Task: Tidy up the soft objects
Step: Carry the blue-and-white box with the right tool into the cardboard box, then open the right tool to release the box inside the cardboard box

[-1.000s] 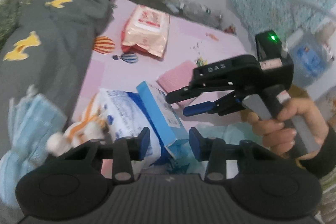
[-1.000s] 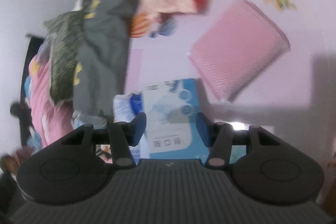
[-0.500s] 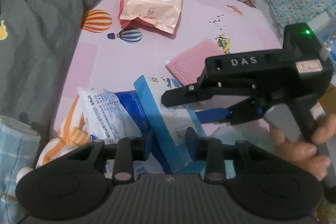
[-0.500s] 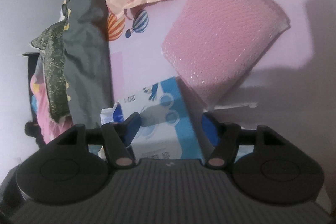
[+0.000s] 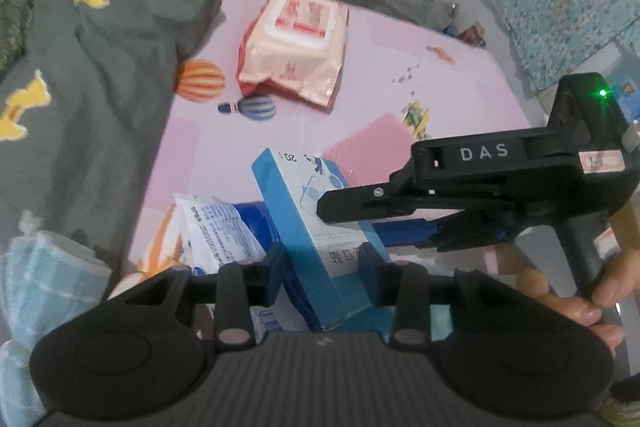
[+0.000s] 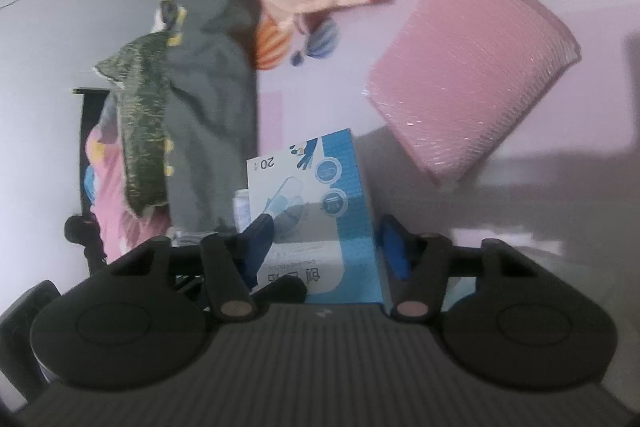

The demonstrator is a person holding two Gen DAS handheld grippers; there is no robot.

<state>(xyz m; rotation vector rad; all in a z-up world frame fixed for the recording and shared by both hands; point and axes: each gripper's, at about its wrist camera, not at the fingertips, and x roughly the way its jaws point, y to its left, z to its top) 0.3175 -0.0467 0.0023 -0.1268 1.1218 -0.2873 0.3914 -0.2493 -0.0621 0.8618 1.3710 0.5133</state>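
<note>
A pink sheet printed with balloons and little planes covers the bed. Along its left side lies a grey blanket with yellow shapes, and a light blue checked cloth bunches at its near end.

Both tongs meet at one thing, a blue and white box, which stands tilted on its edge near the middle of the sheet. The left gripper is closed on the box's narrow sides, a blue pad pressing each face. The right gripper comes in from the right, held in a hand, and straddles the same box across its broad face; its jaws have just been narrowing. From its own camera one pad lies against the printed front and the other sits close to the far edge, but I cannot tell whether both are pressing.

Leaning against the box on its left is a white and blue packet. Just beyond the box lies a pink pad wrapped in clear film, apart from it. Farther up the sheet rests a peach pack of wipes, with nothing between it and the box.
</note>
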